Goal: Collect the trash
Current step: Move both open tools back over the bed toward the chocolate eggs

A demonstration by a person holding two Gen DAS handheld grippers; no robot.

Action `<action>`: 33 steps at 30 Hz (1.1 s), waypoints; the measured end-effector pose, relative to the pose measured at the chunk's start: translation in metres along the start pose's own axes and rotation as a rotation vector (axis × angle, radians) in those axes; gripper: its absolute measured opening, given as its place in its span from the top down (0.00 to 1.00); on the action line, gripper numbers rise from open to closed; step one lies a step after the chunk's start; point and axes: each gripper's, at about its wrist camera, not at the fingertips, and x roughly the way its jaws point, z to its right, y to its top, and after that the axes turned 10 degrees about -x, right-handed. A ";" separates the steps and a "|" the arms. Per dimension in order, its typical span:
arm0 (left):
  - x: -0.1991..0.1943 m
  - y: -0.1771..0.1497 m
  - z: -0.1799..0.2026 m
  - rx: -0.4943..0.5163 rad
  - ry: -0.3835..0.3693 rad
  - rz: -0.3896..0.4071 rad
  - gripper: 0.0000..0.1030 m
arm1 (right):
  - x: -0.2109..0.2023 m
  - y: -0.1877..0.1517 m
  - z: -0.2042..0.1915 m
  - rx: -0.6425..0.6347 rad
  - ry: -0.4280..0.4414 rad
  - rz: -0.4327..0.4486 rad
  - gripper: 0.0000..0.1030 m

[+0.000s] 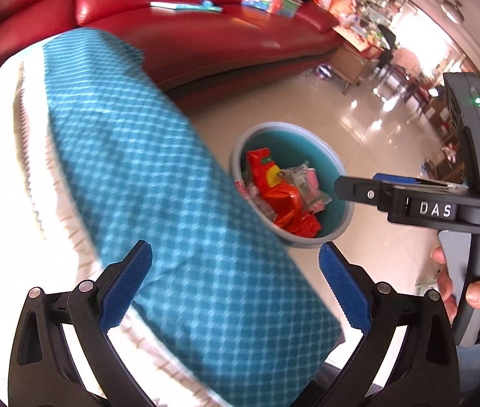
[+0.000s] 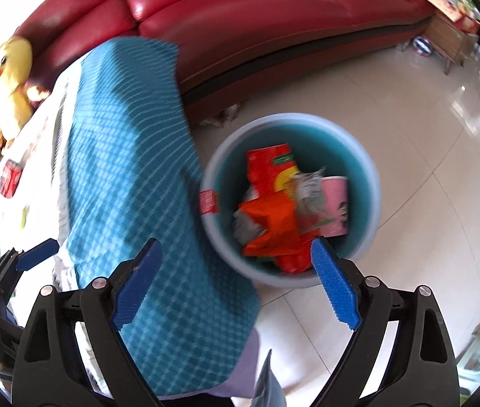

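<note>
A round teal trash bin (image 1: pixel 336 169) (image 2: pixel 368 183) stands on the floor beside the table. It holds red and orange snack wrappers (image 1: pixel 284 200) (image 2: pixel 270 217), crumpled paper and a pink cup (image 2: pixel 335 203). My left gripper (image 1: pixel 236 285) is open and empty above the table's edge. My right gripper (image 2: pixel 236 281) is open and empty, above the bin's near rim. In the left wrist view the right gripper (image 1: pixel 341 186) reaches over the bin from the right. A red can (image 2: pixel 11 178) stands on the table at the left.
The table carries a white cloth (image 1: pixel 6 176) with a teal checked runner (image 1: pixel 158 183) (image 2: pixel 128 156) hanging over its edge. A red sofa (image 1: pixel 213 34) (image 2: pixel 257 23) curves behind. A yellow plush duck (image 2: pixel 13 78) sits at the left. Glossy tiled floor (image 2: pixel 443 169) lies to the right.
</note>
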 end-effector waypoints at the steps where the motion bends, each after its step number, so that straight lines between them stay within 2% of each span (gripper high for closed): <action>1: -0.005 -0.004 -0.006 -0.009 0.006 0.007 0.04 | 0.000 -0.001 -0.007 -0.011 0.006 -0.003 0.17; 7: -0.041 -0.029 -0.055 -0.087 0.062 0.047 0.04 | 0.002 -0.002 -0.061 -0.081 0.050 -0.029 0.17; 23: -0.142 -0.115 -0.208 -0.415 0.274 0.194 0.04 | 0.016 -0.020 -0.221 -0.317 0.173 -0.083 0.17; 33: -0.178 -0.144 -0.275 -0.558 0.337 0.261 0.04 | 0.030 -0.027 -0.291 -0.413 0.221 -0.141 0.17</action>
